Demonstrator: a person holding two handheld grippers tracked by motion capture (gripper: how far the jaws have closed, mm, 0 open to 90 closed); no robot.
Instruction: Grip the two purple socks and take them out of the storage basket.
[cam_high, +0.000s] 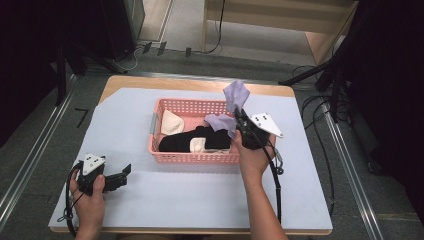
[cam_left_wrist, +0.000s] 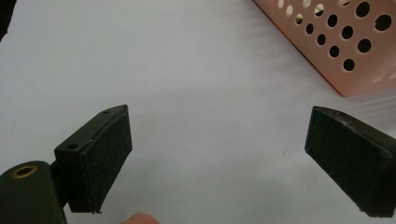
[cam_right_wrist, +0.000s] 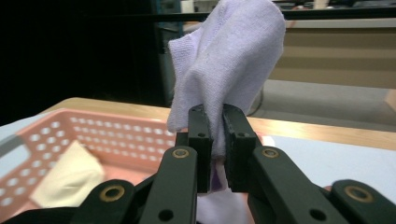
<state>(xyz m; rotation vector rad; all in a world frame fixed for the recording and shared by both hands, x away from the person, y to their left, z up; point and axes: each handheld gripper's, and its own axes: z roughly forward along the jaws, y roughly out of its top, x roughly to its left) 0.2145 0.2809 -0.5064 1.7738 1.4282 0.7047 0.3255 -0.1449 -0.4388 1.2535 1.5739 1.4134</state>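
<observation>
A pink perforated basket (cam_high: 165, 150) stands on the white table cover and holds a cream cloth (cam_high: 171, 122), a black garment (cam_high: 185, 141) and a small white piece (cam_high: 197, 145). My right gripper (cam_high: 240, 116) is over the basket's right end, shut on a lavender sock (cam_high: 234, 97) that sticks up and drapes over the jaws. In the right gripper view the lavender sock (cam_right_wrist: 229, 60) is pinched between the two jaws, with the basket (cam_right_wrist: 116, 130) and the cream cloth (cam_right_wrist: 65, 179) behind at left. My left gripper (cam_high: 126, 172) rests open near the table's front left, holding nothing.
The left gripper view has the basket's corner (cam_left_wrist: 345, 51) at upper right over the bare white cover (cam_left_wrist: 196, 84). Cables (cam_high: 320, 120) run on the floor right of the table. A wooden shelf unit (cam_high: 280, 20) stands beyond the far edge.
</observation>
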